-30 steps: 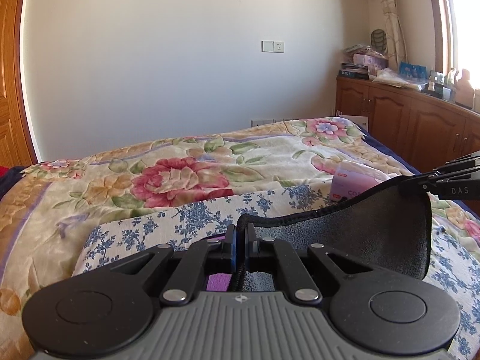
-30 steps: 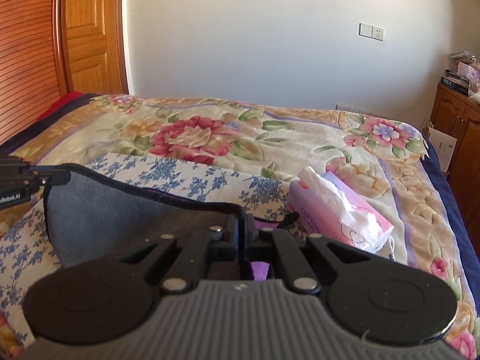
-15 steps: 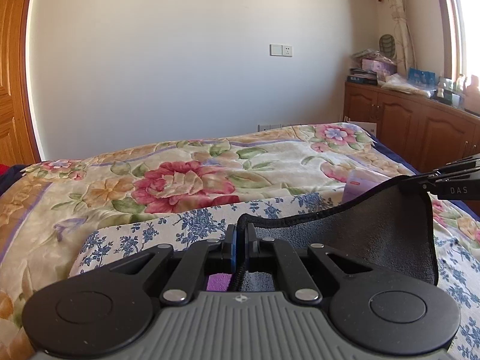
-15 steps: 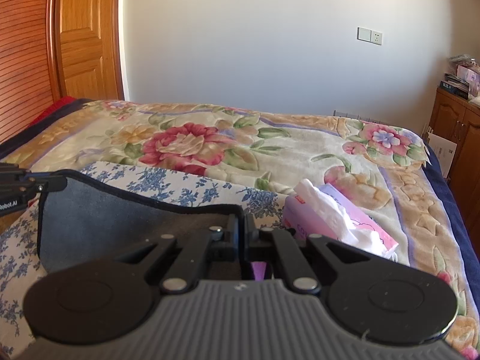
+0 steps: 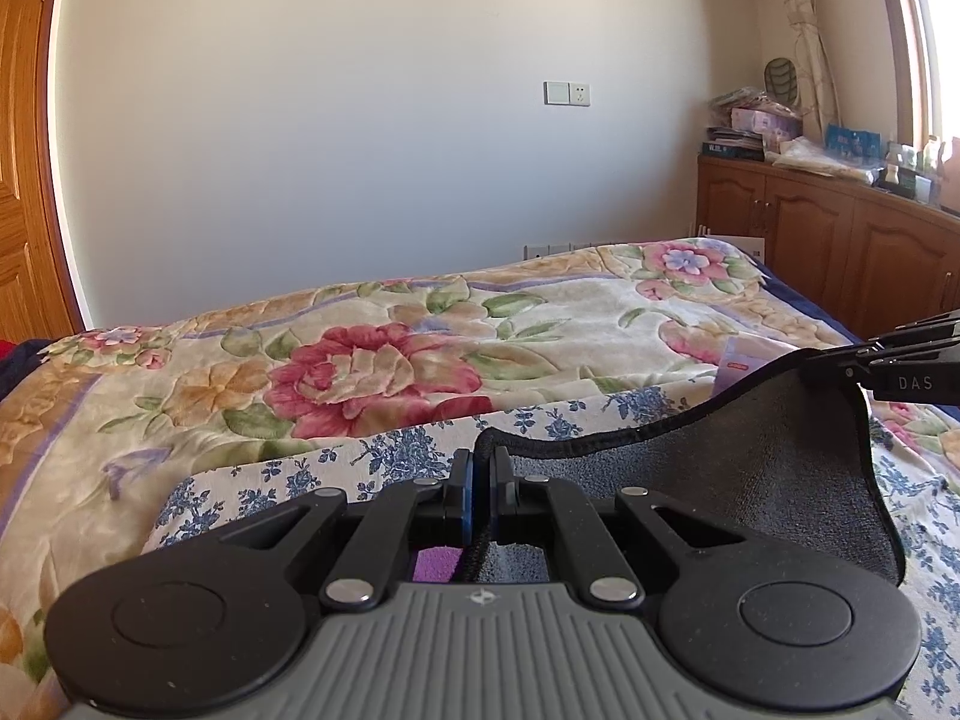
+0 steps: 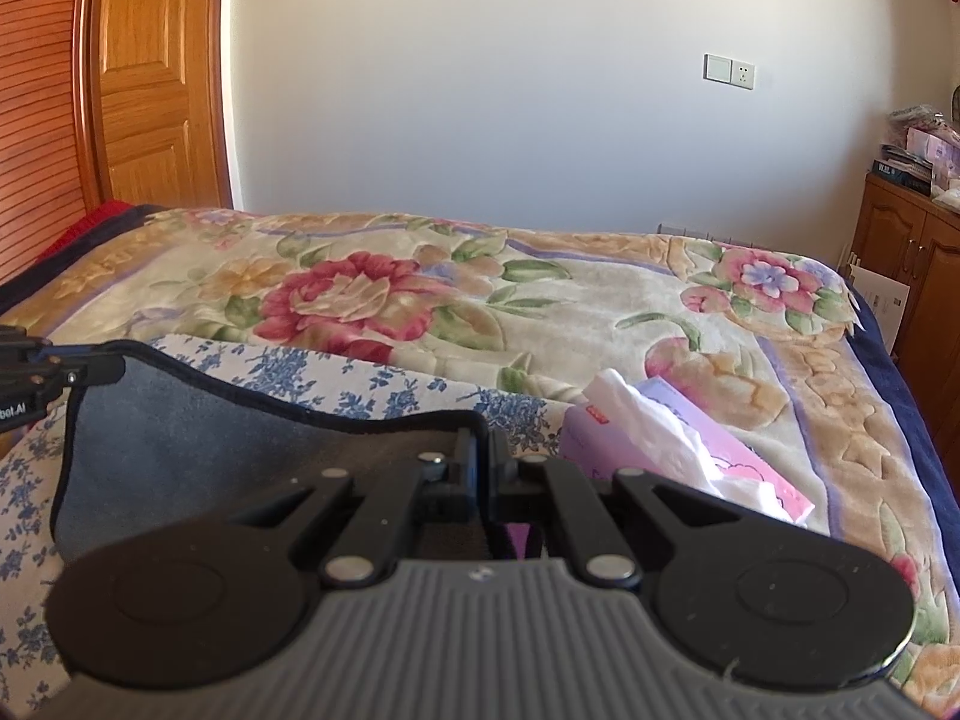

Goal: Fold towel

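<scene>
Both wrist views have tilted up since earlier. Left gripper (image 5: 478, 468) and right gripper (image 6: 480, 450) each pinch a corner of the grey towel (image 5: 720, 480), raised above the bed (image 5: 372, 372). Fold not yet laid.

The towel (image 5: 720, 480) is held up over the bed (image 5: 372, 372), one top corner pinched in the left gripper (image 5: 478, 468) and the other in the right gripper (image 6: 480, 450), so it's strung between the two. A floral cloth (image 6: 312, 372) is spread on the bed under and behind it. A tissue pack (image 6: 678, 450) is lying on the bed just right of the right gripper. A cabinet (image 5: 840, 252) is set against the wall right of the bed, a door (image 6: 156, 72) far left.
</scene>
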Demonstrator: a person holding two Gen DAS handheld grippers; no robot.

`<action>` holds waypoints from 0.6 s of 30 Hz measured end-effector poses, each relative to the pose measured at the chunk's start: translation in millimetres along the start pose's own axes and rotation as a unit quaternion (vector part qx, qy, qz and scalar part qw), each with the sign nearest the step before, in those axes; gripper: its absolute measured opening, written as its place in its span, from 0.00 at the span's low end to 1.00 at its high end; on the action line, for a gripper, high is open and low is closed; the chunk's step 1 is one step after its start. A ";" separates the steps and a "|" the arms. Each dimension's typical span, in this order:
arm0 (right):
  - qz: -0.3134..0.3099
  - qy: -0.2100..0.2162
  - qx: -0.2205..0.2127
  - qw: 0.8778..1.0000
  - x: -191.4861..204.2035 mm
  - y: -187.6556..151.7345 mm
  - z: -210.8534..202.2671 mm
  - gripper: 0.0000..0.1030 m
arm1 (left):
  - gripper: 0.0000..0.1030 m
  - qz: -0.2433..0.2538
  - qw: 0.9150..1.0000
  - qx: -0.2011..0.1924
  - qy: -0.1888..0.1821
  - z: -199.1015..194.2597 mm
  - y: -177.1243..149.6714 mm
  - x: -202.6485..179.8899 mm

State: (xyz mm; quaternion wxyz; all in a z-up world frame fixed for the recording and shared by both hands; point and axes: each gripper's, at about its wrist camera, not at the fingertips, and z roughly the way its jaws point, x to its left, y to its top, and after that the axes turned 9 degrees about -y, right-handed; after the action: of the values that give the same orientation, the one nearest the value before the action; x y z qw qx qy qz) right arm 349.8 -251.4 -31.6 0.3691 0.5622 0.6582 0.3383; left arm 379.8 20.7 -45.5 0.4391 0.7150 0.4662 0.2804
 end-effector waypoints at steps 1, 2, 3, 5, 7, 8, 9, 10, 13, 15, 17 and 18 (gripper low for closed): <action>-0.002 -0.002 0.001 1.000 0.4 -0.4 2.3 0.04 | 0.06 0.001 1.000 0.001 0.001 2.6 0.1 0.9; -0.003 -0.003 0.002 1.000 1.1 -1.0 4.9 0.04 | 0.06 0.001 1.000 0.002 0.001 5.2 0.2 1.8; -0.005 -0.004 0.004 1.000 2.0 -1.6 7.8 0.04 | 0.06 0.001 1.000 0.004 0.001 8.2 0.2 3.2; -0.008 -0.007 0.006 1.000 2.7 -3.1 13.9 0.04 | 0.06 -0.002 1.000 0.007 0.001 13.9 -0.6 5.6; -0.009 -0.009 0.010 1.000 2.7 -4.9 20.6 0.04 | 0.06 -0.001 1.000 0.009 0.003 19.7 -1.6 7.7; -0.011 -0.010 0.012 1.000 2.8 -5.9 24.0 0.04 | 0.06 0.000 1.000 0.010 0.005 23.1 -2.2 8.9; -0.012 -0.011 0.014 1.000 3.1 -7.1 26.9 0.04 | 0.06 0.000 1.000 0.012 0.007 26.3 -3.4 10.2; -0.013 -0.011 0.015 1.000 3.1 -7.9 29.8 0.04 | 0.06 -0.002 1.000 0.015 0.009 29.7 -4.6 11.9; -0.021 -0.015 0.024 0.999 3.3 -11.3 39.9 0.04 | 0.06 -0.013 1.000 0.021 0.011 40.4 -9.0 18.7; -0.023 -0.017 0.032 0.999 3.1 -14.5 46.3 0.04 | 0.06 -0.015 0.999 0.026 0.013 48.0 -12.1 21.9; -0.028 -0.018 0.041 0.999 3.5 -17.7 52.8 0.04 | 0.06 -0.009 0.999 0.034 0.017 56.3 -15.1 23.7; -0.031 -0.020 0.044 0.998 3.9 -19.3 55.4 0.04 | 0.06 -0.006 0.999 0.039 0.019 60.2 -16.7 24.3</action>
State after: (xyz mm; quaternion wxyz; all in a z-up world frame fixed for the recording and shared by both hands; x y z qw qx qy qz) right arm 388.0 -248.5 -76.3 0.3671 0.5639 0.6821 0.2863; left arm 431.5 23.7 -88.0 0.4036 0.7233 0.4892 0.2732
